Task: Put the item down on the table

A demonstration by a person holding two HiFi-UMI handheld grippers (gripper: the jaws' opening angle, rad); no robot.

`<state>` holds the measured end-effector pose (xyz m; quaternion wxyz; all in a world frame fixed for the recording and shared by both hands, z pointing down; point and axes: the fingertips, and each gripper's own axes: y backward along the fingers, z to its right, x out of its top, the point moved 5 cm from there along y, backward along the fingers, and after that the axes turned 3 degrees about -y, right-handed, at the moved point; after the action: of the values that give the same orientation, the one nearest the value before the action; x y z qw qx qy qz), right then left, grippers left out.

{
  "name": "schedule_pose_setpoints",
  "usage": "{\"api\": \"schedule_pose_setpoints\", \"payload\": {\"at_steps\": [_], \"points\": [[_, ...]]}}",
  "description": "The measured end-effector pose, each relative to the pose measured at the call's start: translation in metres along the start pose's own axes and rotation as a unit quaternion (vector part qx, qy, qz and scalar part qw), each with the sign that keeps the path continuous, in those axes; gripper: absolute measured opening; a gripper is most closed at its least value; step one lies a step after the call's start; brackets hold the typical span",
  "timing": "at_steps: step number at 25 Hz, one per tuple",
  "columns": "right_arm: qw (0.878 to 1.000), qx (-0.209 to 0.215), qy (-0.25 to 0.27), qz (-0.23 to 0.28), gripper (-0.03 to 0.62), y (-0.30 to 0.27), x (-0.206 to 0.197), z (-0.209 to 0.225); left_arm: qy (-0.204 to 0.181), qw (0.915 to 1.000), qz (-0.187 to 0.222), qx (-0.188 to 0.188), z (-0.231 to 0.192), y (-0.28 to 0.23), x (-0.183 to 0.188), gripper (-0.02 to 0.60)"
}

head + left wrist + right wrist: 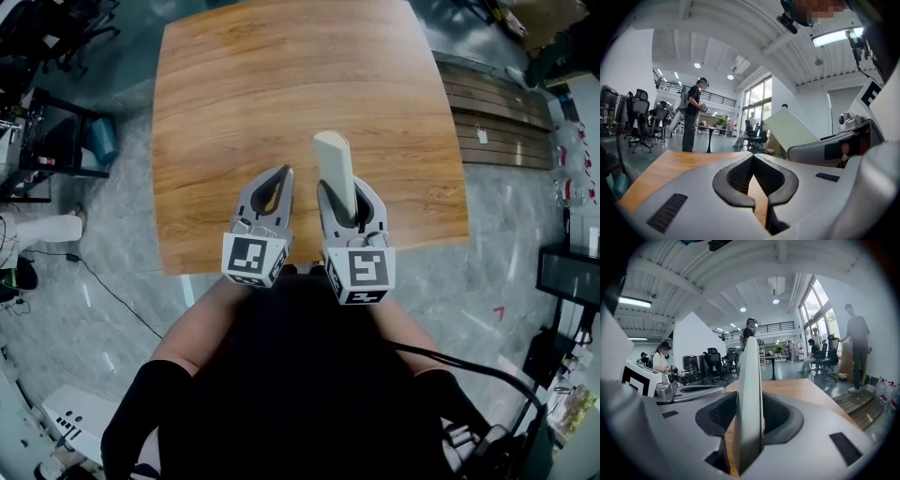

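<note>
The item is a flat cream-white board [335,164] standing on edge, clamped between the pads of my right gripper [348,199]. It juts forward over the near part of the wooden table [281,75]. In the right gripper view the board [749,394] fills the gap between the jaws of the right gripper [748,425]. Beside it on the left, my left gripper [279,180] is shut with nothing in it, its tips touching [752,158]. The left gripper view shows the board [792,131] and the right gripper [834,149] to its right. Both grippers hover above the table's near edge.
The table [801,390] stretches ahead with bare wood. A slatted wooden platform [497,122] lies to its right. Office chairs [640,119] and a standing person [691,115] are across the room; another person [857,348] stands on the right. A cable [103,286] runs over the floor.
</note>
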<state>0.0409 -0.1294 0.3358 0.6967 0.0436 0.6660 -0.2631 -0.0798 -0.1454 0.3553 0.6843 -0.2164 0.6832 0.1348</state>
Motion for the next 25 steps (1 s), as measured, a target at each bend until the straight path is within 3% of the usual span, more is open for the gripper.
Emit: {"api": "schedule_pose_setpoints", "payload": {"at_steps": [5,11,18,25], "points": [[1.000,0.007,-0.008,-0.020,0.169,-0.011,-0.017,0.004,0.005,0.9999,-0.009,0.009,-0.001,0.000,-0.006,0.003],[0.992,0.019,-0.018,-0.120,0.169,-0.062,-0.101,0.021,0.009,0.9988,-0.043,0.021,-0.008,-0.002,-0.029,0.003],[0.968,0.023,-0.041,-0.246,0.169,-0.113,-0.195,0.022,0.028,0.9947,-0.092,0.035,-0.025,0.003,-0.072,0.003],[0.946,0.008,-0.075,-0.314,0.169,-0.128,-0.237,0.023,0.041,0.9923,-0.110,0.038,-0.030,0.003,-0.093,0.003]]}}
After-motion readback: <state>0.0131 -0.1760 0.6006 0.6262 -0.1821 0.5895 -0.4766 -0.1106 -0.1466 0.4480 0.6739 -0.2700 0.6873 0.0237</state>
